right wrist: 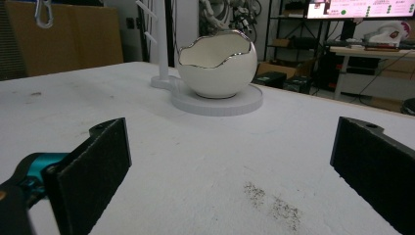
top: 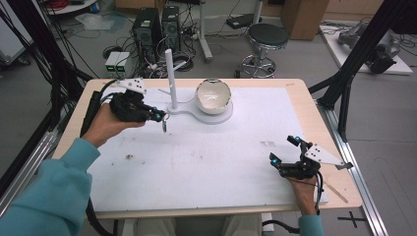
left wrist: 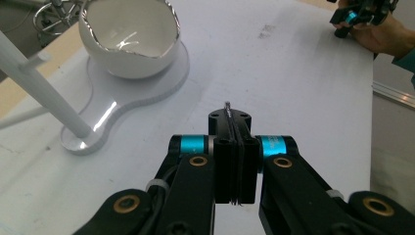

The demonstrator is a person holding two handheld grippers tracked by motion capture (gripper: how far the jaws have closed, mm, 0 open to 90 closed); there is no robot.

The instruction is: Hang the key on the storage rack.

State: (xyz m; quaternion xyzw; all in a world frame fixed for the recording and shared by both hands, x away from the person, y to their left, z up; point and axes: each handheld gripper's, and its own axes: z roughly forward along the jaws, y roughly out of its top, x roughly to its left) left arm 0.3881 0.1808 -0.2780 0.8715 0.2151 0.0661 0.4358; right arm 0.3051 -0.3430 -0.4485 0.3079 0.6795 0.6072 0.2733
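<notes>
1. High view: the left gripper [top: 156, 116] is held above the white-covered bench [top: 206, 162], just left of the white stand [top: 173, 105], with a small ring-like metal piece [top: 164, 126] hanging from its tip.
2. Left gripper view: the 2 black jaws are pressed together, and a thin metal piece [left wrist: 227, 105] pokes out at their tip. They are clamped on it; its exact kind is too small to tell.
3. The stand is 1 flat white base with an upright post [top: 169, 73] at its left end and short pegs on the post.
4. On the wider right end of that base sits an egg-shaped white bowl [top: 213, 96] with a jagged silver rim, its opening turned up and toward the person.
5. The held piece hangs near the foot of the post, apart from it, and left of the bowl.
6. The right gripper [top: 285, 156] rests low at the bench's near right corner, well apart from the stand.
7. Right gripper view: its 2 jaws stand wide apart with bare bench between them and nothing in hold; the bowl [right wrist: 218, 66] and base [right wrist: 215, 102] lie farther ahead.
8. Dark smudges [right wrist: 271, 203] mark the bench cover just ahead of the right jaws.
</notes>
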